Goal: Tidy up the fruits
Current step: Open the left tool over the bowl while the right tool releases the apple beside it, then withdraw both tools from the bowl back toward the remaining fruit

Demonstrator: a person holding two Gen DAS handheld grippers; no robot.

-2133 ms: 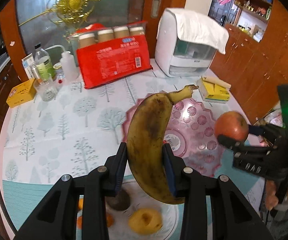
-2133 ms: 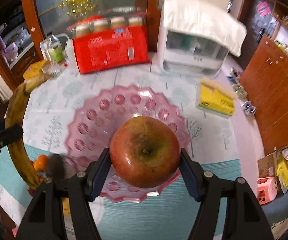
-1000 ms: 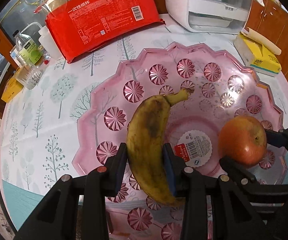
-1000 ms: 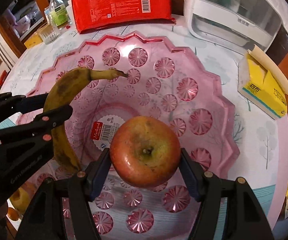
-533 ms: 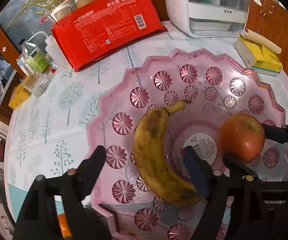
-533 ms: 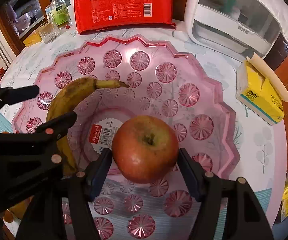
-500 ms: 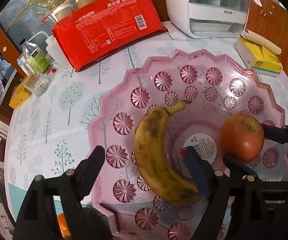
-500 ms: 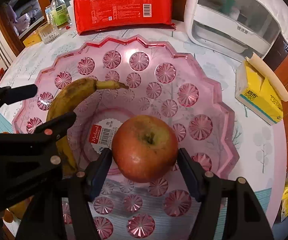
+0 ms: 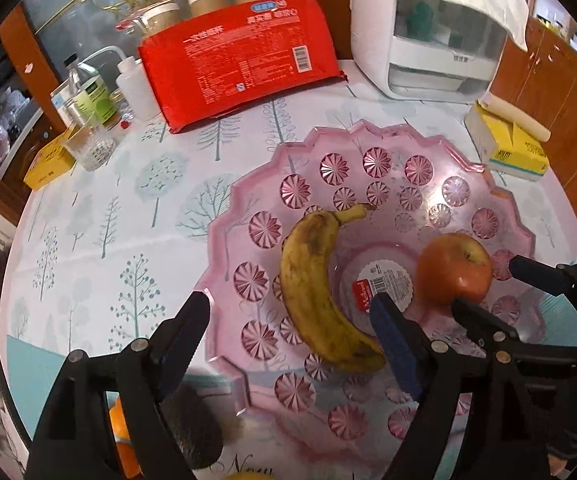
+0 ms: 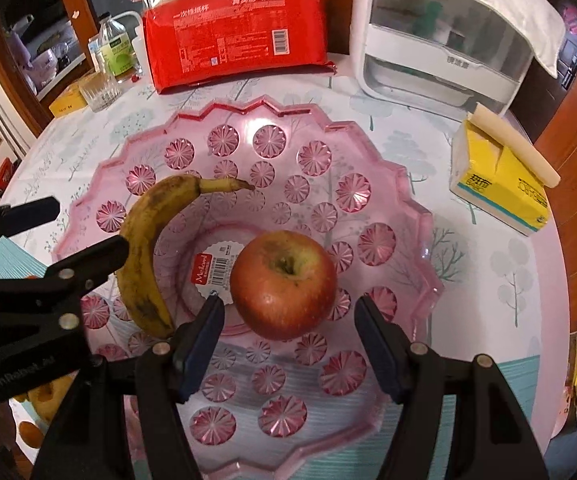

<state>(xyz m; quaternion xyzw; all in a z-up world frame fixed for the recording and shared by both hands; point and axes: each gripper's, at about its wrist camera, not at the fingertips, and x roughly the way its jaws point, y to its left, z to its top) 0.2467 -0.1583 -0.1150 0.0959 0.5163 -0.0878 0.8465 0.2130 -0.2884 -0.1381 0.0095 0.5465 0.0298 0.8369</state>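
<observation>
A spotted yellow banana (image 9: pixel 320 288) lies in the pink plastic bowl (image 9: pixel 384 148); it also shows in the right wrist view (image 10: pixel 148 248). A red apple (image 10: pixel 284 284) sits in the bowl (image 10: pixel 408 216) next to it and also shows in the left wrist view (image 9: pixel 452 276). My left gripper (image 9: pixel 288 320) is open, its jaws wide on either side of the banana and clear of it. My right gripper (image 10: pixel 288 324) is open with the apple just ahead of its jaws, not gripped.
A red packet of cups (image 9: pixel 240 56), a white appliance (image 9: pixel 428 40), a yellow tissue box (image 10: pixel 496 184), bottles and a glass (image 9: pixel 92 148) stand behind the bowl. A white plate with an orange (image 9: pixel 118 432), a dark fruit (image 9: pixel 196 424) and other fruit lies near me.
Both grippers came down over the bowl. The left one let go of the banana and drew back; the right one has now opened and released the apple into the bowl.
</observation>
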